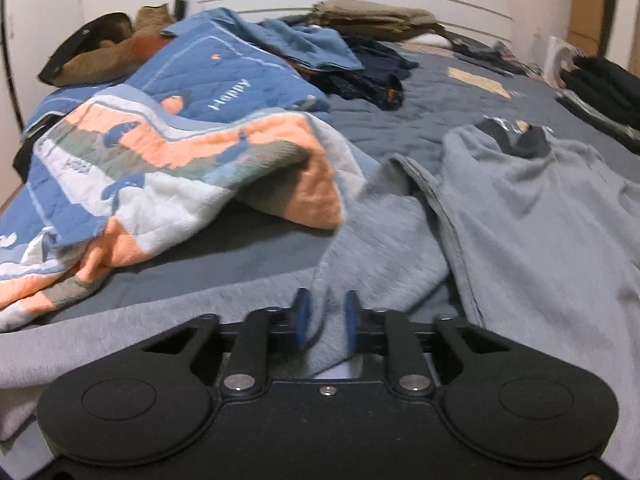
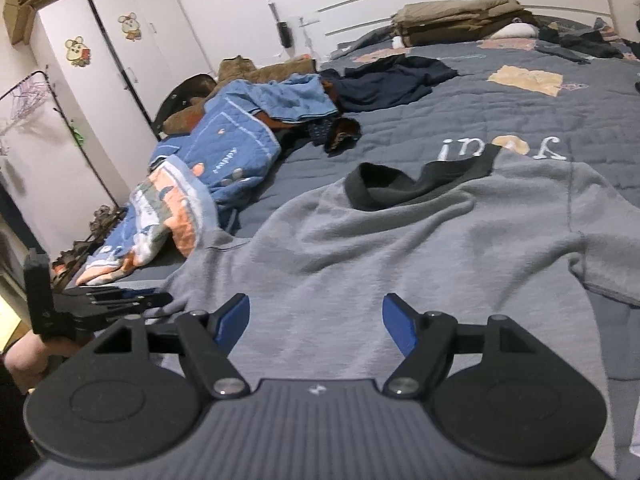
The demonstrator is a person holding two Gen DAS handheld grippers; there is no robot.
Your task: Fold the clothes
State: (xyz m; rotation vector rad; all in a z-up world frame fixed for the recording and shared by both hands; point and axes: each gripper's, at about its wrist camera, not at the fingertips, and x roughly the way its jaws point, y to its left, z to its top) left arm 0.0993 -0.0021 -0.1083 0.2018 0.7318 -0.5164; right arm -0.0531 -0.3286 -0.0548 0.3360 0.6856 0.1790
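A grey sweatshirt (image 2: 400,240) with a dark collar (image 2: 420,182) lies spread on the bed, collar toward the headboard. My left gripper (image 1: 327,314) is shut on its left sleeve (image 1: 384,232), the grey cloth bunched between the blue pads (image 1: 301,312). In the right wrist view the left gripper (image 2: 156,300) shows at the left edge, pinching the sleeve end. My right gripper (image 2: 316,314) hovers just above the sweatshirt's lower body, open, with nothing between its fingers.
A blue, orange and white quilted blanket (image 1: 168,148) is heaped on the left of the bed. Dark clothes (image 2: 392,76) and folded tan items (image 2: 460,16) lie toward the headboard. More dark garments (image 1: 604,84) sit at the right. White wardrobes (image 2: 100,60) stand beyond the bed's left side.
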